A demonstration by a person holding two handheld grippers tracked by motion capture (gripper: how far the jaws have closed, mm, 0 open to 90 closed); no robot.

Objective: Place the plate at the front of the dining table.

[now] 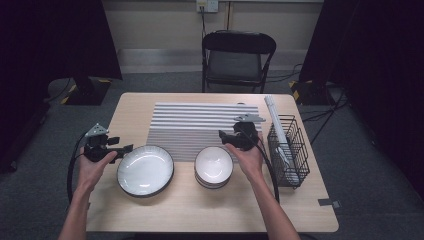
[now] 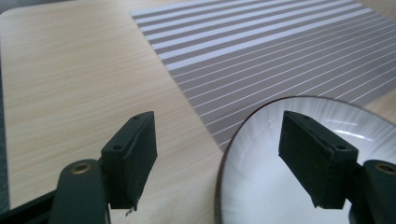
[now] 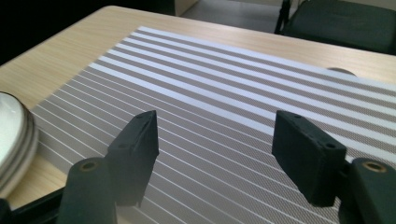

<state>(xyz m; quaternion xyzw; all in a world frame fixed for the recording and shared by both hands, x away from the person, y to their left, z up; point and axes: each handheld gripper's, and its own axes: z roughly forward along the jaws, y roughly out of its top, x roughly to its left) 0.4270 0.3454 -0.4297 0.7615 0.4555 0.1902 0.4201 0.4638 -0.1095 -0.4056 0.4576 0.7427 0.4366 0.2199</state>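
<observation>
Pale wood counter (image 1: 165, 215), striped grey placemat (image 1: 200, 125) at its centre: a person stands with both hands raised over crockery not yet laid out. The left tongs (image 1: 122, 148) hover just left of a wide dark-rimmed plate (image 1: 145, 170), jaws well apart and gripping nothing, the plate's rim below the gap between them in the left gripper view. The right tongs (image 1: 224, 135), likewise open and empty, hang over the mat just behind a small stack of white bowls (image 1: 213, 166). Plate and bowls sit at the mat's near edge, so by my reckoning the setting has barely begun. At the right, a black wire basket (image 1: 296, 160) holds pale stick-like utensils (image 1: 280, 135), too indistinct to identify.
</observation>
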